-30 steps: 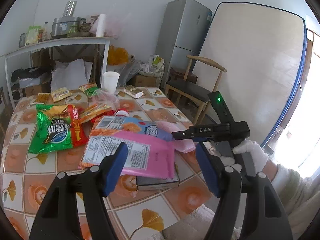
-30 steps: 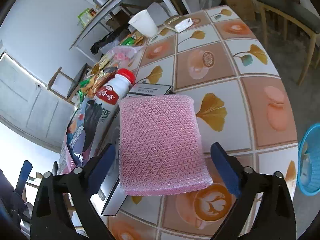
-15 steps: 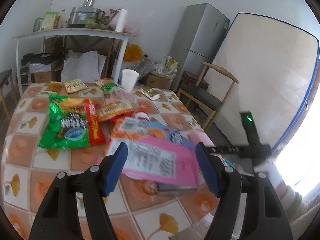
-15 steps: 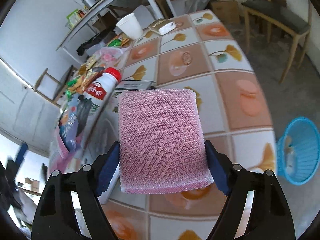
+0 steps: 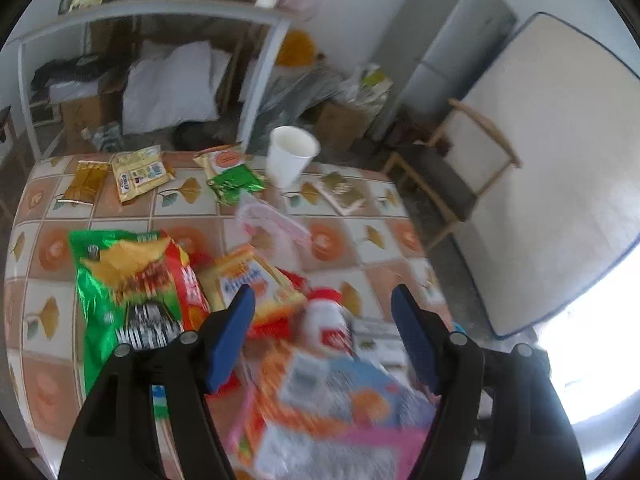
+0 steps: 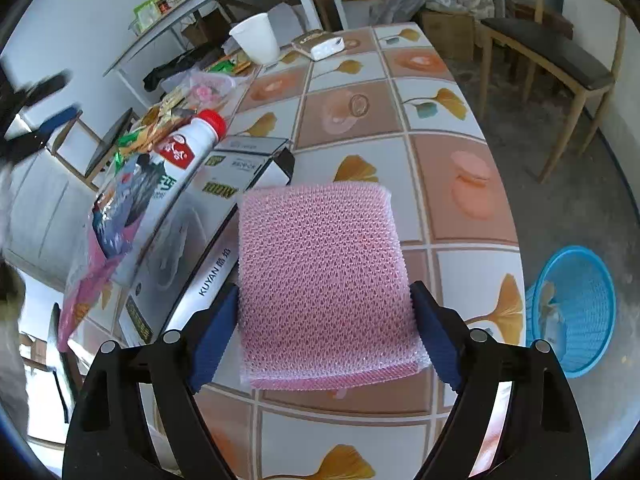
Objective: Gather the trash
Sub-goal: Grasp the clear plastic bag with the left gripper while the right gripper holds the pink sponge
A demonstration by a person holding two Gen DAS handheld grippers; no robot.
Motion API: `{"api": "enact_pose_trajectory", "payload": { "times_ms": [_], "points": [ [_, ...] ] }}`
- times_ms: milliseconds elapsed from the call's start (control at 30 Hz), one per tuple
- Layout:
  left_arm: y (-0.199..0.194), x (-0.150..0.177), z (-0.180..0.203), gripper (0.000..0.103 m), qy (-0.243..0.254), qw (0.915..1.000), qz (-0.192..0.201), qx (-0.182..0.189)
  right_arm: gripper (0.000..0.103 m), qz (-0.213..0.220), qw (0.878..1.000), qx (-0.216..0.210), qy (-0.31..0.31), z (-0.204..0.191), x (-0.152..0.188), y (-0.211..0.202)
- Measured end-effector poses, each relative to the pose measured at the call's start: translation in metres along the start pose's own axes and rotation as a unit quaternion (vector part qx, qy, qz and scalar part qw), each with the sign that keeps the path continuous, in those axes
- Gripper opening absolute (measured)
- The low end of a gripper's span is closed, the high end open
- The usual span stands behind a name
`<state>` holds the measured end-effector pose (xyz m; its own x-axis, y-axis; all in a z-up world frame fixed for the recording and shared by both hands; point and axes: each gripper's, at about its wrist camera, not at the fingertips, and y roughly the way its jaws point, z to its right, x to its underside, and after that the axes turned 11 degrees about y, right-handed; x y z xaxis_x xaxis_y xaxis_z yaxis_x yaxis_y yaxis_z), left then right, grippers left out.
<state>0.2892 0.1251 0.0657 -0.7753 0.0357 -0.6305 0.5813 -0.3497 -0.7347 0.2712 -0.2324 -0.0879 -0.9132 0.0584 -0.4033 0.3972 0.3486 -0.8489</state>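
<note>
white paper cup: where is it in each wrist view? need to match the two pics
Left wrist: white paper cup stands upper centre, at the table's far edge, just right of the green wrapper.
Right wrist: the cup is upper left of centre, at the far edge.
Shared landmark: the red-capped bottle, lying among the wrappers.

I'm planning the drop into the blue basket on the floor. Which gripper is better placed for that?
The right gripper: its fingers are closed on the pink foam pad, and the blue basket sits just off the table edge on its side. The left gripper is open and empty over the snack packets.
</note>
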Motion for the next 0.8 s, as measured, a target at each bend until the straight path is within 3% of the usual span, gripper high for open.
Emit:
{"api": "enact_pose_trajectory", "payload": {
  "times_ms": [133,333,533,700,800],
  "points": [
    [0.051,-0.026,-0.028,0.068,-0.044,0.9975,-0.053,-0.016,0.081,-0.004,1.0,-0.005,0.003,0.002,-0.001,0.003],
    [0.112,-0.051,-0.053,0.067,-0.068,0.9906,-0.11,-0.045,0.081,-0.004,1.0,-0.012,0.01,0.006,-0.002,0.004],
    [0.15,-0.067,-0.067,0.067,-0.086,0.985,-0.145,-0.036,0.081,-0.004,1.0,-0.015,0.014,0.006,-0.003,0.004],
    [0.175,-0.067,-0.075,0.067,-0.088,0.9784,-0.176,-0.061,0.081,-0.003,1.0,-0.017,0.02,0.008,-0.002,0.003],
    [0.181,-0.064,-0.074,0.061,-0.083,0.9779,-0.184,-0.056,0.081,-0.002,1.0,-0.018,0.022,0.009,-0.002,0.003]
  ]
}}
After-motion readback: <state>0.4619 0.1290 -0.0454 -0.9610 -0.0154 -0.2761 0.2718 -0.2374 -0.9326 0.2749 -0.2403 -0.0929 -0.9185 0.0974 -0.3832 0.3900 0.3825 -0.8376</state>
